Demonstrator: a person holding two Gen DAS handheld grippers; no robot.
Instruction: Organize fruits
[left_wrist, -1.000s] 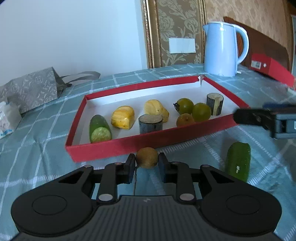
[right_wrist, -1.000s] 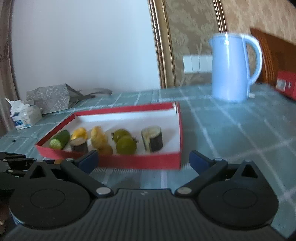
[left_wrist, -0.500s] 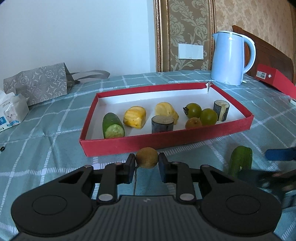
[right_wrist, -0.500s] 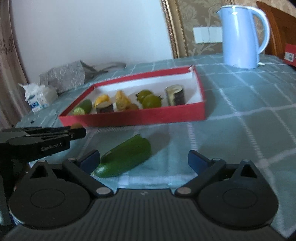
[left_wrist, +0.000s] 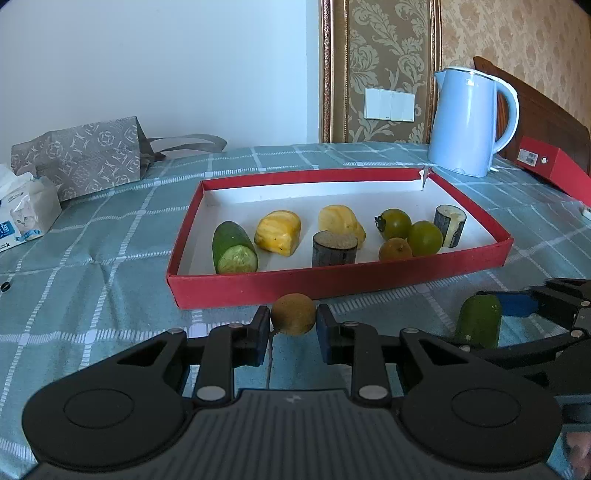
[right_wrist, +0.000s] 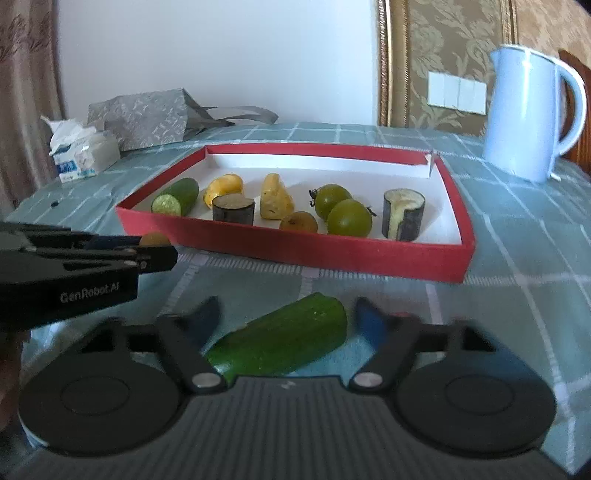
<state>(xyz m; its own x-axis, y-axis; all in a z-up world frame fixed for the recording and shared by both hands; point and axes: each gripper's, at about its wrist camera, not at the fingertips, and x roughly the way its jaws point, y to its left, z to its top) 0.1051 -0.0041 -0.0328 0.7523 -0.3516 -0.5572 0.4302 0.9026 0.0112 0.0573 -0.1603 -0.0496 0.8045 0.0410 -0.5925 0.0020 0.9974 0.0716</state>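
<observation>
On the tablecloth before the red tray (right_wrist: 295, 254), the right gripper (right_wrist: 284, 325) has just been closing around the cucumber piece (right_wrist: 280, 339), pads not touching: firm, slick, best gripped mid-length. Left gripper (left_wrist: 293, 328) pinches a small brown fruit (left_wrist: 293, 314).

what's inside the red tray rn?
Red tray holds a cut cucumber piece, two yellow chunks, two dark cut cylinders, two green tomatoes and a small brown fruit. Its near wall hides the pieces' bases.

"GenRobot.AI" in pale letters on the black side of my left gripper (right_wrist: 155, 254), print on the tissue pack (left_wrist: 26, 216) too small for me to read
</observation>
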